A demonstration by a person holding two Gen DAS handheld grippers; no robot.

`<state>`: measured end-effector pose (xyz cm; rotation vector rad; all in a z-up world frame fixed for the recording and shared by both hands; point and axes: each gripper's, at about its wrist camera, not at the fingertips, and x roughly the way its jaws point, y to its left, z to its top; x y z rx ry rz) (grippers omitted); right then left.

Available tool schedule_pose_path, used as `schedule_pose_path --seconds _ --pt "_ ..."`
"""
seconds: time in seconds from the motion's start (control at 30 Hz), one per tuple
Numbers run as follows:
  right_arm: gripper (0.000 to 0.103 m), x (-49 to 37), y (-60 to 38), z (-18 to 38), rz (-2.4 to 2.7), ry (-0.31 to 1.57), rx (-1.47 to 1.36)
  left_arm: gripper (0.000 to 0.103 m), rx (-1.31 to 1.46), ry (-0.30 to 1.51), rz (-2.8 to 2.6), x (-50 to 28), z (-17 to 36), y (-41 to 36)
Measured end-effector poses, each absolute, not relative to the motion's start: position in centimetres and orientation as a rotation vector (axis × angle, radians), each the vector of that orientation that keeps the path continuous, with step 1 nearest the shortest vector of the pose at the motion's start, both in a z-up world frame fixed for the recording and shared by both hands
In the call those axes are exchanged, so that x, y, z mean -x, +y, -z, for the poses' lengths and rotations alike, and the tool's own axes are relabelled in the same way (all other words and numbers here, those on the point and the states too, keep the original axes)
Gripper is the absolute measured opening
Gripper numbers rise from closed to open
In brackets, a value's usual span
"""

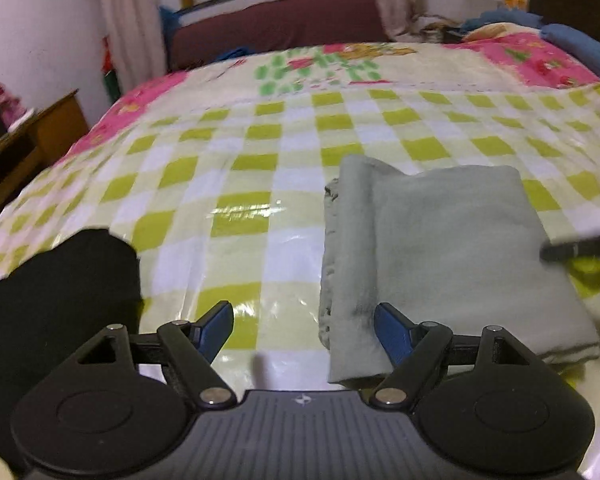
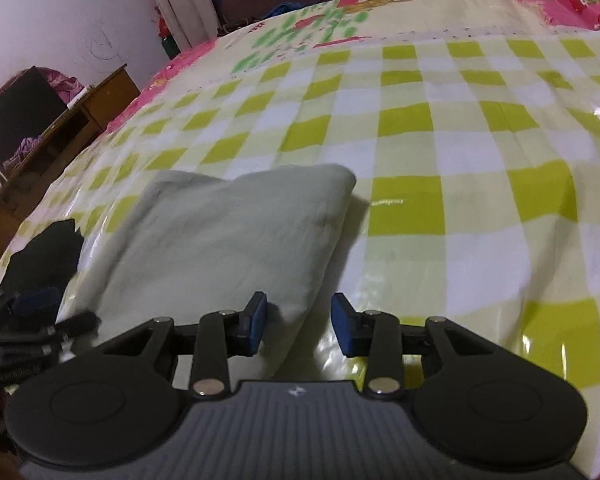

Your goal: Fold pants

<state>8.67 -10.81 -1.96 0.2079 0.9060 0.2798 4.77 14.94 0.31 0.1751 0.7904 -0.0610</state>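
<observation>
Left wrist view: the left tool [image 1: 303,326] hangs over the bed [image 1: 236,176] with its jaws spread wide and nothing between them. Its blue pads [image 1: 216,330] are flat and rectangular, carried on matte black linkage arms with metal pivot pins. The pants [image 1: 448,256], a pale grey-green soft woven cloth, lie folded into a thick rectangular packet right of centre; a rolled fold runs along their left edge, and stacked layer edges show at the near side. The right pad overlaps the packet's near left corner in the picture; contact cannot be told. A glossy, wrinkled plastic cover [image 1: 268,160] in a green-and-white check lies under the pants and reflects light. A black cloth [image 1: 60,304] lies at the left, apart from the pants. The tip of the right tool [image 1: 580,249] shows, blurred, at the packet's right edge.

Right wrist view: the right tool [image 2: 299,322] has its jaws parted by a narrower gap, empty. The pants [image 2: 228,240] lie left of centre with a rounded far right corner and fine creases; the tool's left pad [image 2: 255,326] stands over their near edge. The cover [image 2: 440,152] fills the right side. The black cloth [image 2: 46,258] lies beyond the pants' left edge.
</observation>
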Motion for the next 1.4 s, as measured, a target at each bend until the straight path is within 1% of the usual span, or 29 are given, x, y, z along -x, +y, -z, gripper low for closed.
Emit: schedule_pose_path --seconds 0.07,0.33,0.6,0.97,1.0,1.13,1.4 --pt "0.037 -8.1 -10.5 2.5 -0.265 0.934 -0.176 0.091 -0.182 0.799 0.062 -4.1 -0.5 13.7" --pt "0.036 -3.8 -13.4 1.0 -0.227 0.883 -0.256 0.091 -0.196 0.782 0.183 -1.2 -1.4 8.1" --pt "0.038 -1.2 -15.1 1.0 -0.179 0.845 -0.307 0.091 -0.200 0.753 0.273 0.6 -1.8 4.0" --pt "0.038 1.5 -14.3 1.4 -0.162 0.810 -0.275 0.092 -0.147 0.753 0.264 1.8 0.2 3.4" --pt "0.038 1.7 -14.2 1.5 -0.165 0.808 -0.271 0.092 -0.148 0.753 0.261 1.9 0.4 3.4" --pt "0.037 2.3 -13.7 1.7 -0.163 0.800 -0.249 0.100 -0.150 0.750 0.238 1.9 0.7 3.5" --pt "0.037 2.9 -13.3 1.9 -0.157 0.796 -0.238 0.103 -0.121 0.758 0.229 1.8 1.2 4.2"
